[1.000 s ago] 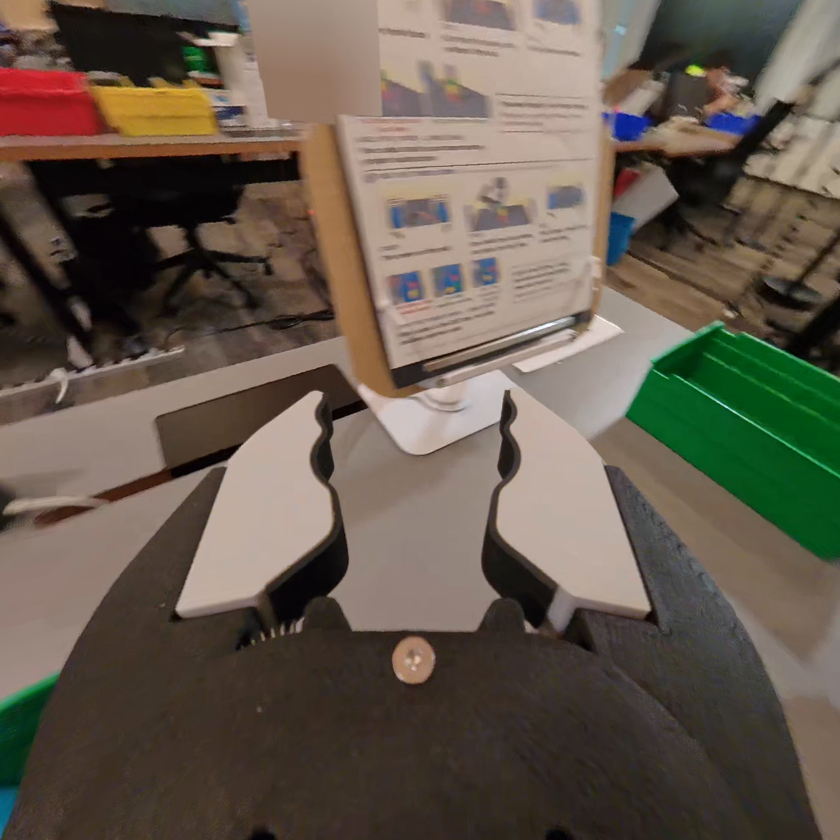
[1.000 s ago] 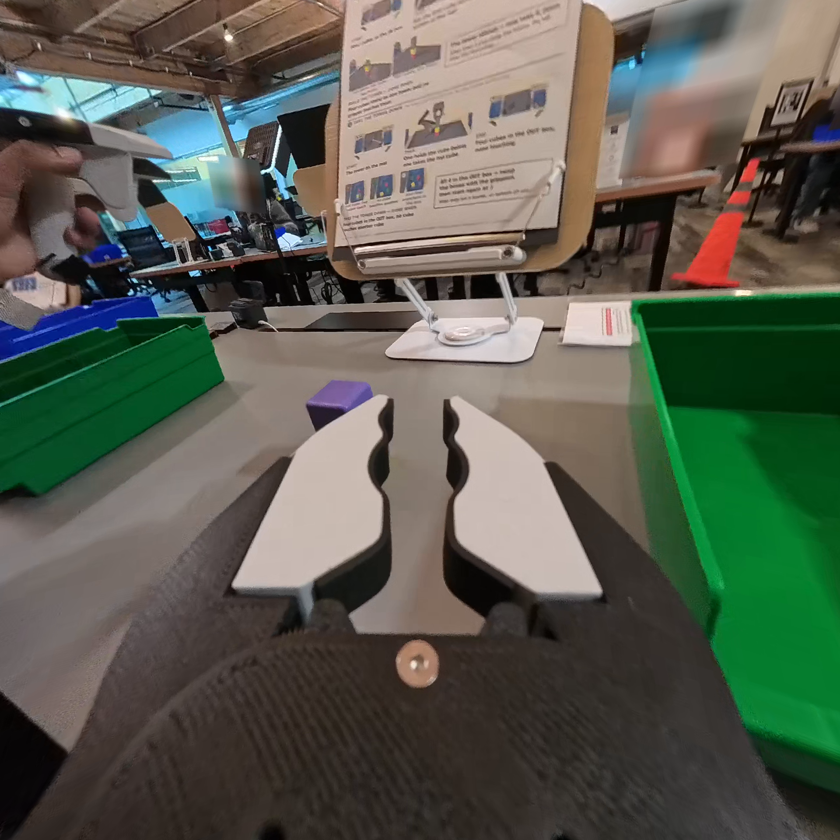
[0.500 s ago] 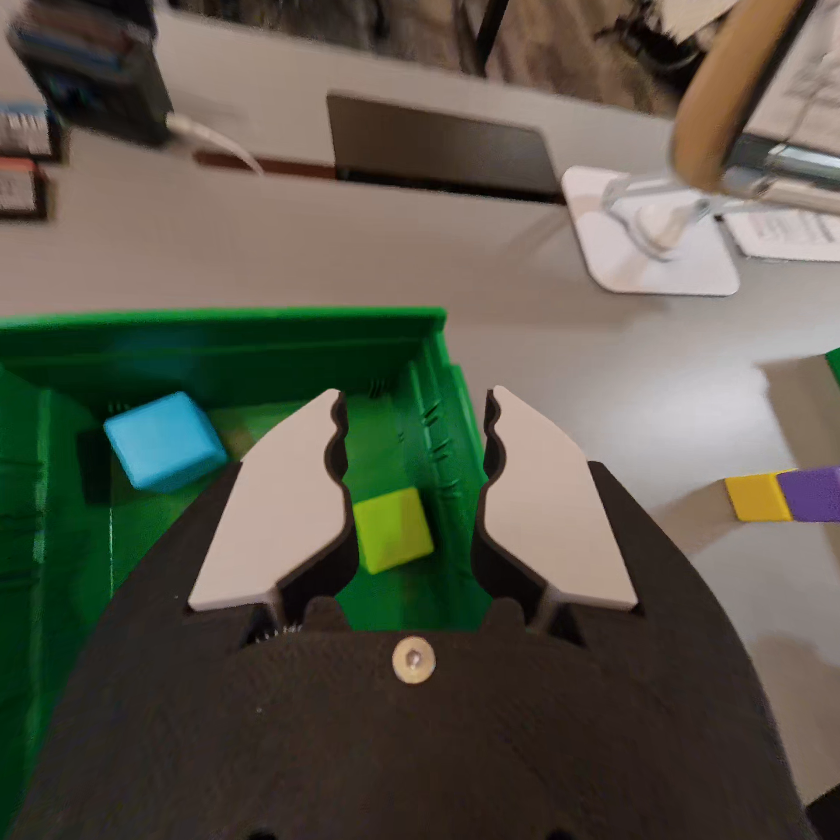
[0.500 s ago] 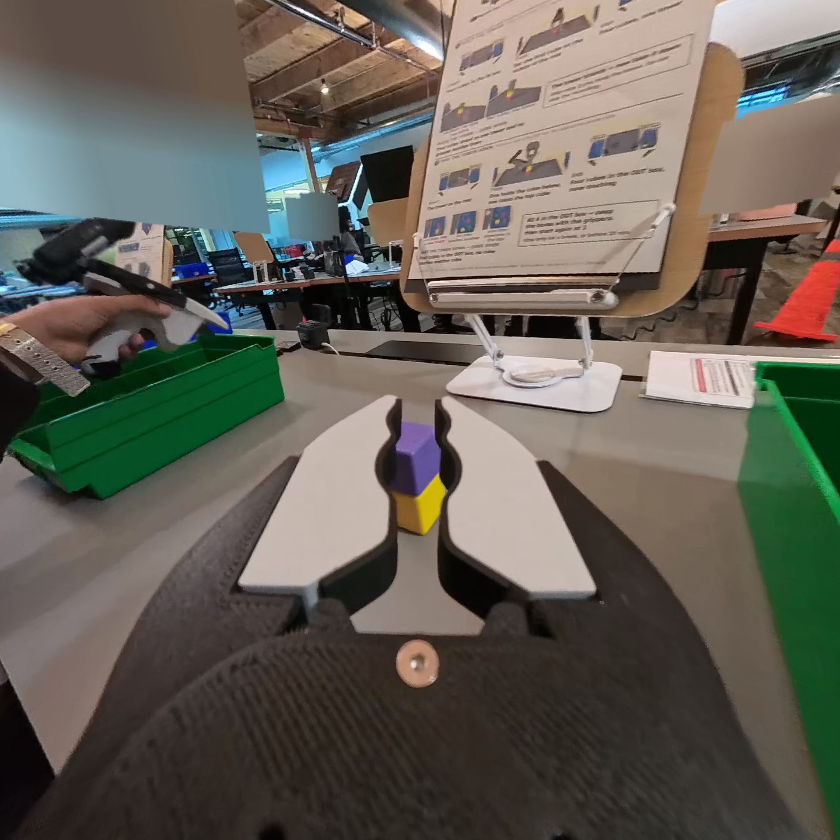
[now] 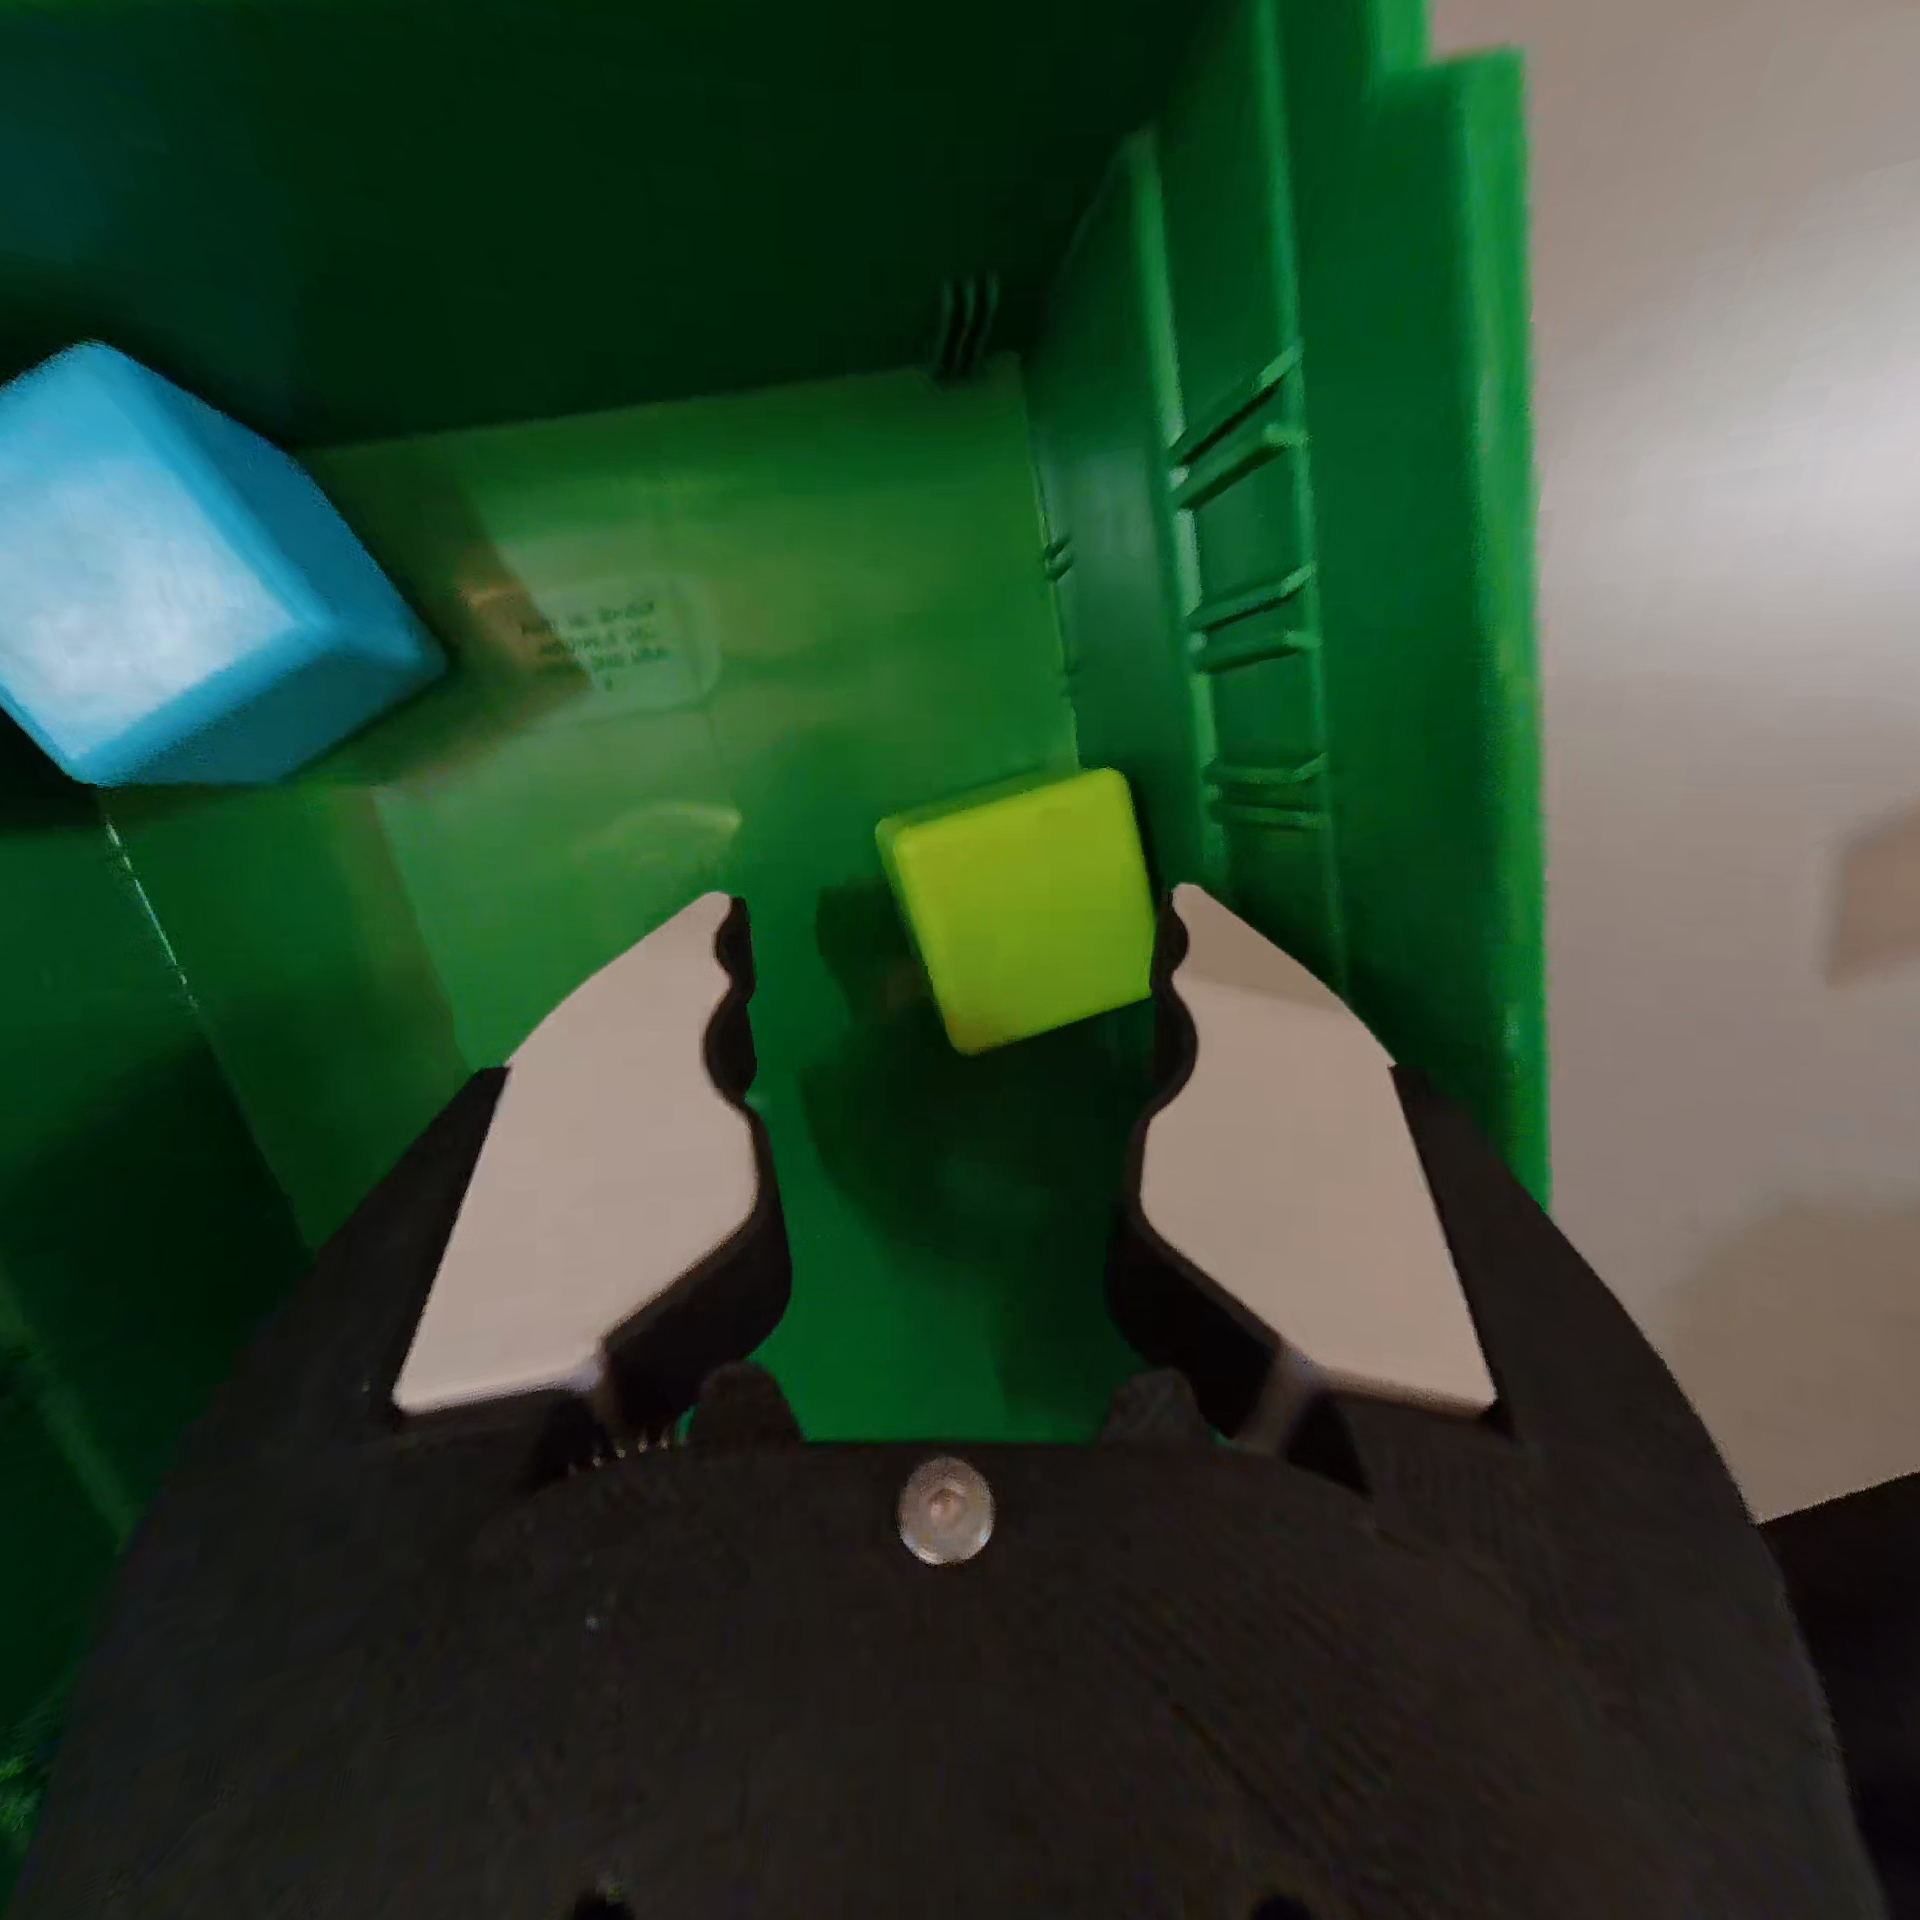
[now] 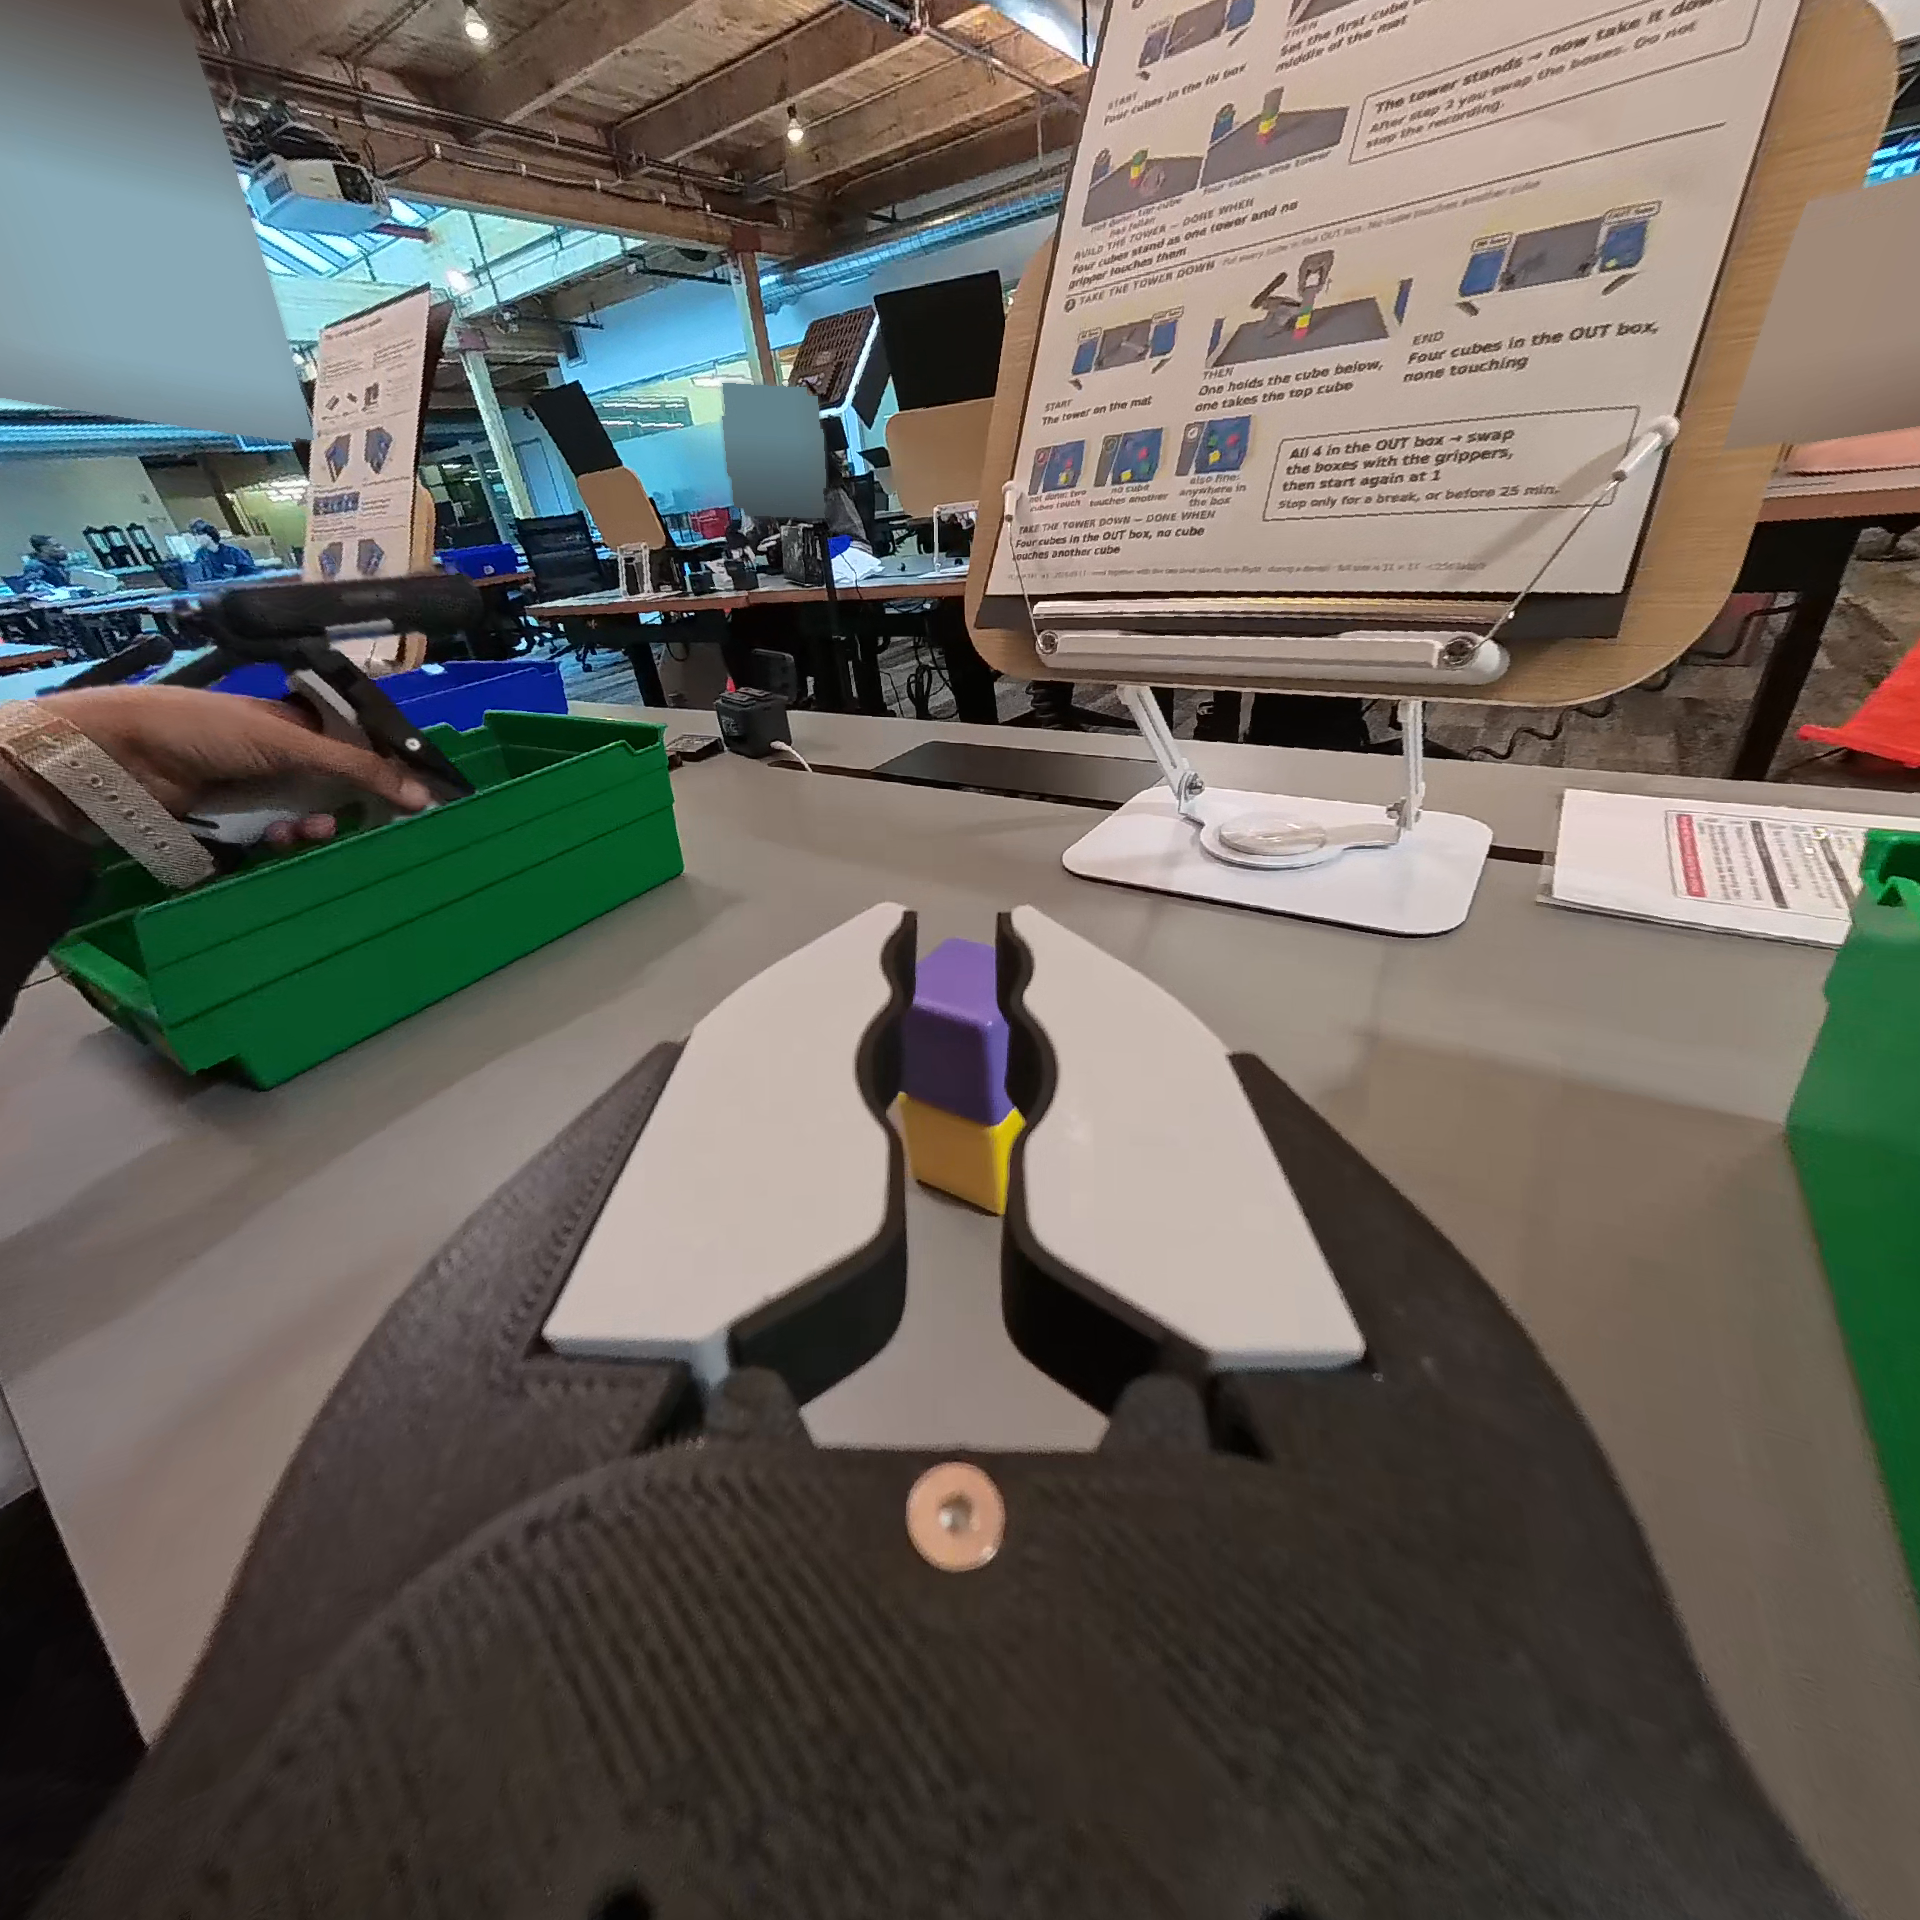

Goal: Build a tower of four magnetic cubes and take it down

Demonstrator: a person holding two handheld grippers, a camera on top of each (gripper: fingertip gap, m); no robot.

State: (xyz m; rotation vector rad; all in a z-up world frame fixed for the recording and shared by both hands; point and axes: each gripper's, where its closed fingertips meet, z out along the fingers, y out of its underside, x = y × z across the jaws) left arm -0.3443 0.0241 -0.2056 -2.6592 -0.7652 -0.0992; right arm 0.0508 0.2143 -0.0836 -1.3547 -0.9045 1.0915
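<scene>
- Left tongs (image 5: 951,940) are spread wide with nothing between them, pointing down into a green plastic bin (image 5: 1278,520); right tongs (image 6: 956,1029) are closed on a small purple cube (image 6: 954,1023).
- I cannot tell whether the right-hand fingertip (image 5: 1179,920) of my left tongs touches the lime-green cube (image 5: 1023,909); from the left wrist view it sits right at the cube's edge, and the picture is blurred.
- A light-blue cube (image 5: 177,582) is cut off by the left edge of that view.
- In the right wrist view the left gripper (image 6: 343,675) is mostly hidden by the person's hand (image 6: 239,758) and the bin's wall, so its tips cannot be seen there.
- A second green plastic bin (image 6: 1860,1122) is cut off at the right edge; I cannot see inside it.
- The first green bin (image 6: 416,925) holds the lime-green cube close to its ribbed right wall and the light-blue cube farther left, well apart from each other.
- The purple cube rests on a yellow cube (image 6: 961,1153), which stands on the grey surface (image 6: 1455,1091); both lie between the right tongs' inner pads, the yellow one below the grip.
- Beyond them stand a white document stand (image 6: 1278,852) holding a printed instruction sheet (image 6: 1371,312), and a paper card (image 6: 1704,862) lying flat to its right.
</scene>
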